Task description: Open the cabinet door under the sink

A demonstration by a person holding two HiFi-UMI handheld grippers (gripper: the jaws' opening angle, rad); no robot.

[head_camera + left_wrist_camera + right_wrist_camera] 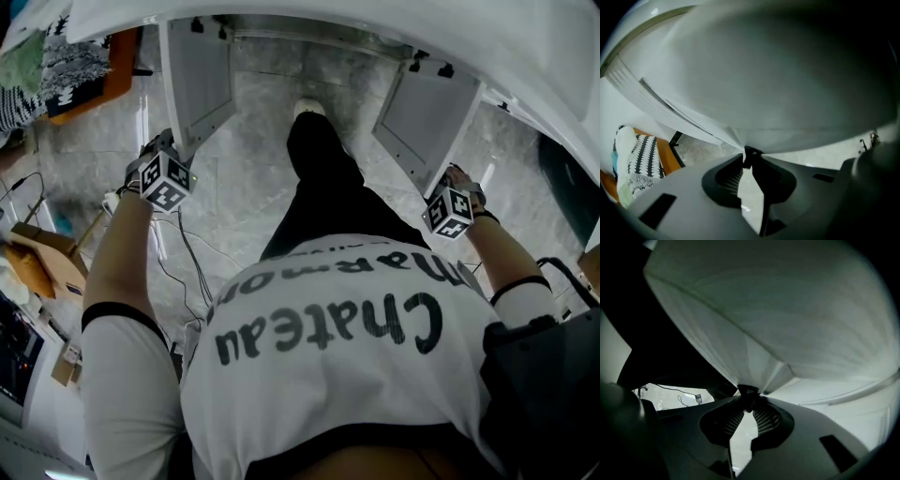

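Under the white counter (394,28), whose rim runs across the top of the head view, both doors of the cabinet stand swung open. Grey marbled floor (248,202) fills the middle. The person's white printed T-shirt (328,347) covers the bottom of the view.

The left cabinet door (199,80) angles out at upper left and the right cabinet door (424,117) at upper right, pale inner faces showing. A leg (323,178) in black trousers stretches between them, ending in a white shoe (308,108) near the cabinet opening.

The left tool (748,157) has its jaws closed together on the free edge of the left cabinet door. A small dark piece sits at the tips, possibly a knob, too blurred to be sure. Its marker cube (166,180) sits just below that door's lower corner. The right tool (749,397) is the same: jaws pinched on the edge of the right cabinet door around a small dark piece, with its own cube (450,213) just below that door's lower corner.

A black-and-white patterned cloth (70,61) lies at far upper left on something orange. Thin cables (192,258) trail over the floor by the left arm.
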